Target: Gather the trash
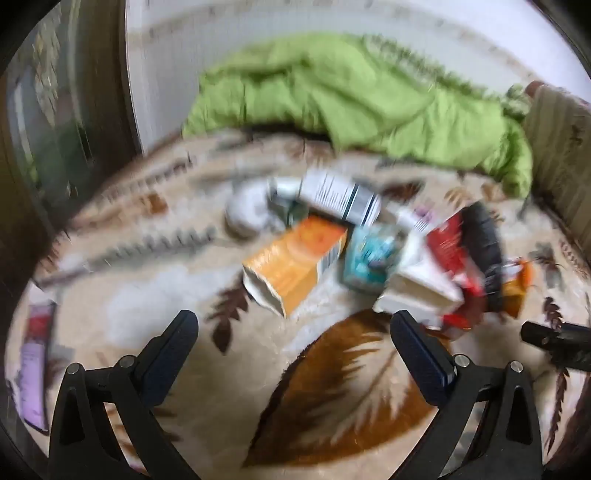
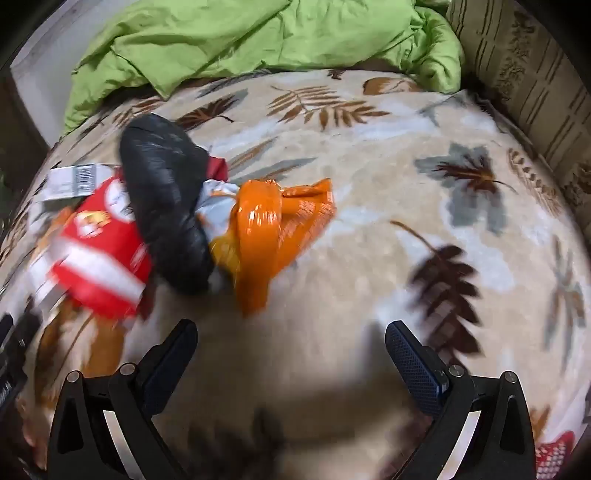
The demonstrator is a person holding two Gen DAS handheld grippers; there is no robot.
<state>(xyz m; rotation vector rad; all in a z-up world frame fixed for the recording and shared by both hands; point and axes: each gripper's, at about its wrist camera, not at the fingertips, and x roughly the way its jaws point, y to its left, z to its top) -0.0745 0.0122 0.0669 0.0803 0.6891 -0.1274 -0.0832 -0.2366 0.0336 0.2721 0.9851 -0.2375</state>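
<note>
Left gripper [image 1: 293, 325] spread wide, empty, above leaf-patterned blanket [image 1: 332, 387]; right gripper [image 2: 291, 334] likewise wide, nothing between; trash heaped ahead: orange carton [image 1: 295, 266], black bag [image 2: 166, 210], orange wrapper [image 2: 266, 236], red pack [image 2: 99, 258]; green duvet [image 2: 258, 33] behind

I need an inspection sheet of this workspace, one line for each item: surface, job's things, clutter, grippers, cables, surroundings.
Surface: leaf-patterned blanket on a bed.
Job's things: orange carton, white printed box, teal packet, red package, black bag and orange wrapper, heaped together.
Clutter: purple packet at the left edge.
Grippers: left gripper and right gripper both open, holding nothing.
Cables: nothing seen.
Surroundings: green duvet behind the heap.
</note>
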